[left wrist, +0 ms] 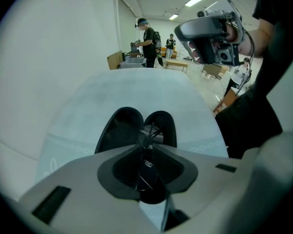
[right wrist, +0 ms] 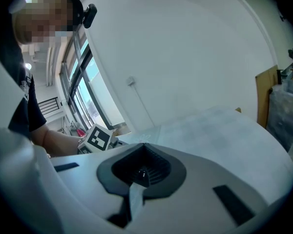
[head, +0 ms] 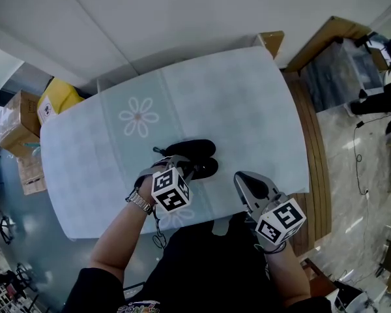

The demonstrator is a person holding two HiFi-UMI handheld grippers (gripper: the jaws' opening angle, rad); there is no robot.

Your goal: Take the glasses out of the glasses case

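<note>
Left grey two-jaw gripper (left wrist: pixel 146 165) pinching thin wire-framed dark glasses (left wrist: pixel 147 152).
Its jaws are clamped on the frame at the near edge of the black oval clamshell glasses case (head: pixel 197 150), lying open on the pale blue flower-printed table (head: pixel 234 96). Apart to the right, the right grey two-jaw gripper (right wrist: pixel 139 173) has jaws pressed together, empty.

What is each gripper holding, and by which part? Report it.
Left gripper pinches the glasses by their thin wire frame; right gripper holds nothing, jaws shut.
</note>
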